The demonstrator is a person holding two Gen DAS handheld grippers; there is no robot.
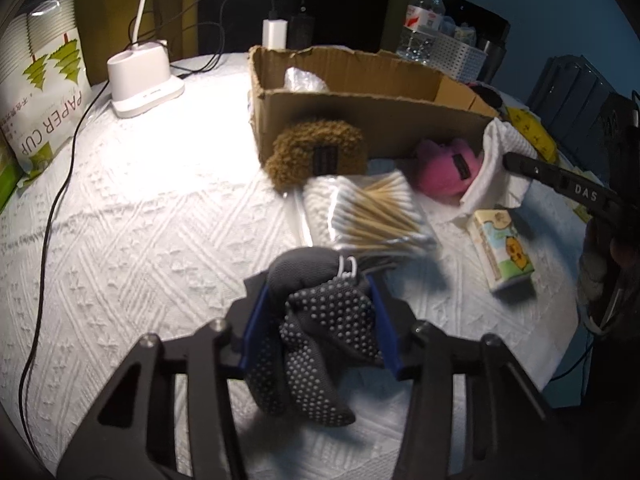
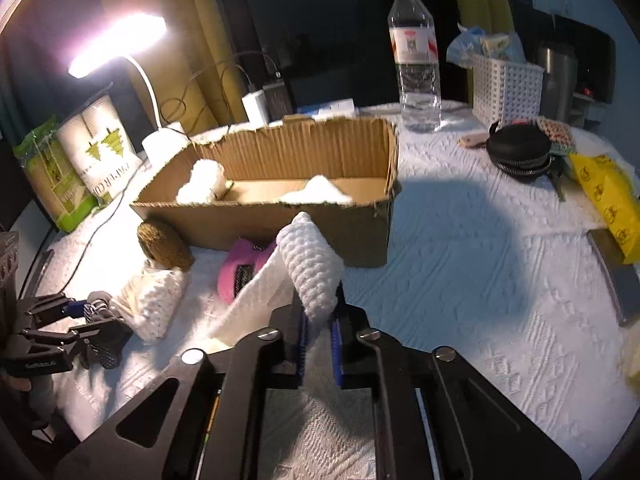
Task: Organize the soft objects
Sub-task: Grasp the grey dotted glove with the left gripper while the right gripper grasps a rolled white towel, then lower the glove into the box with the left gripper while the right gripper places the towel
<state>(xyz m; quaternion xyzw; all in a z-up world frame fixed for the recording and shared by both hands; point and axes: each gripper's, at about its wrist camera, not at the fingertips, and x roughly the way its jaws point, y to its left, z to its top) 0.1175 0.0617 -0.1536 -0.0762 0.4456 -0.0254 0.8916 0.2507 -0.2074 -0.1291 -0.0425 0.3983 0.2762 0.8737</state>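
My left gripper [image 1: 320, 312] is shut on dark grey socks with white grip dots [image 1: 324, 344], which bulge between its blue pads and hang down. My right gripper [image 2: 319, 322] is shut on a white knobbly cloth [image 2: 310, 264] that stands up out of the pads. In front lie a brown fuzzy pouch [image 1: 316, 152], a pink plush item [image 1: 444, 168] and a bag of cotton swabs [image 1: 368, 212]. Behind them stands an open cardboard box [image 1: 360, 108] with white soft items inside [image 2: 202, 182]. The left gripper and its socks [image 2: 100, 340] show at the left of the right wrist view.
A small tissue pack [image 1: 502, 250] lies to the right. A white lamp base [image 1: 140, 76] with cables, a paper cup bag [image 1: 44, 92], a water bottle [image 2: 416, 60], a white basket [image 2: 506, 88], a black zip case [image 2: 520, 152] and a yellow packet [image 2: 608, 196] ring the round white-clothed table [image 1: 140, 220].
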